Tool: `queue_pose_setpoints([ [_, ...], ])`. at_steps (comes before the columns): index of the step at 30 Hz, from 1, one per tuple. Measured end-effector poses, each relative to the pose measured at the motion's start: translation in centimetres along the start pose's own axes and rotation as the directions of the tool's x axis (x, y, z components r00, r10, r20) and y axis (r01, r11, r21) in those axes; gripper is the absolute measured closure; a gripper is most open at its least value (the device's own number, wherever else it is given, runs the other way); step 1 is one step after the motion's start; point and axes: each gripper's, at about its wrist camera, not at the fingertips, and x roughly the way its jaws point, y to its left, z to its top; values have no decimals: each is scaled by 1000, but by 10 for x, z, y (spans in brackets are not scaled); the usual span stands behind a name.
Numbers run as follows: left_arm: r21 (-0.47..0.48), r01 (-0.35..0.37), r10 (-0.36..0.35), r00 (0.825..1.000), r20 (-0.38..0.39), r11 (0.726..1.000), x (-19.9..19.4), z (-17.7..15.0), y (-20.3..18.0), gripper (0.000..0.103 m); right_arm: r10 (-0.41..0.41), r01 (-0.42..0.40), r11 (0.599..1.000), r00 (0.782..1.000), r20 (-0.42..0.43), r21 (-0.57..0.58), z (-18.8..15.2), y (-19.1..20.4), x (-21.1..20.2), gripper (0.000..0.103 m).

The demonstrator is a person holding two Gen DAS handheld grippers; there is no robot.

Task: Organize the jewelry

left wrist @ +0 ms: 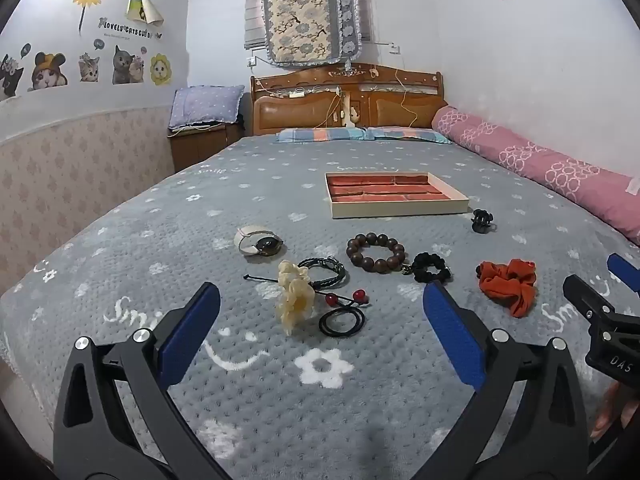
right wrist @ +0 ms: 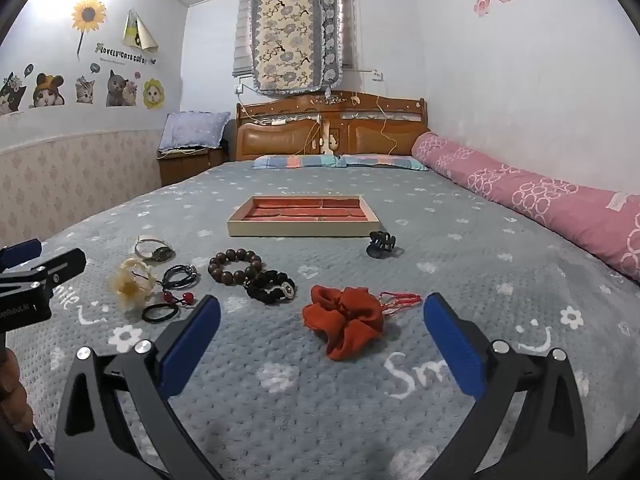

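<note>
A jewelry tray (left wrist: 400, 206) (right wrist: 304, 229) with red compartments lies mid-bed. In front of it lie a watch (left wrist: 264, 245), a cream flower hair tie (left wrist: 294, 300) (right wrist: 130, 286), braided black bracelets (left wrist: 326, 274), a black hair tie with red beads (left wrist: 342, 318), a brown bead bracelet (left wrist: 376, 258) (right wrist: 236, 266), a black bead bracelet (left wrist: 430, 267) (right wrist: 272, 286), an orange scrunchie (left wrist: 508, 286) (right wrist: 344, 320), a red cord (right wrist: 400, 302) and a black claw clip (left wrist: 482, 221) (right wrist: 382, 244). My left gripper (left wrist: 322, 328) is open above the flower. My right gripper (right wrist: 322, 332) is open around the scrunchie.
The items lie on a grey patterned bedspread (left wrist: 320, 400). A pink rolled quilt (left wrist: 540, 160) runs along the right wall. A wooden headboard (left wrist: 348, 100) and pillows stand at the far end. A nightstand (left wrist: 200, 140) is at the left.
</note>
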Motion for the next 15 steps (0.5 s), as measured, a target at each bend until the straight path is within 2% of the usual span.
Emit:
queue_pose_setpoints([
  [1, 0, 1, -1, 1000, 0, 1000, 0, 0, 0, 5, 1, -1, 1000, 1000, -28, 4, 0, 0, 2, 4],
  [15, -5, -2, 2, 1000, 2, 1000, -1, 1, -3, 5, 0, 0, 1000, 1000, -11, -2, -1, 1, 0, 4],
])
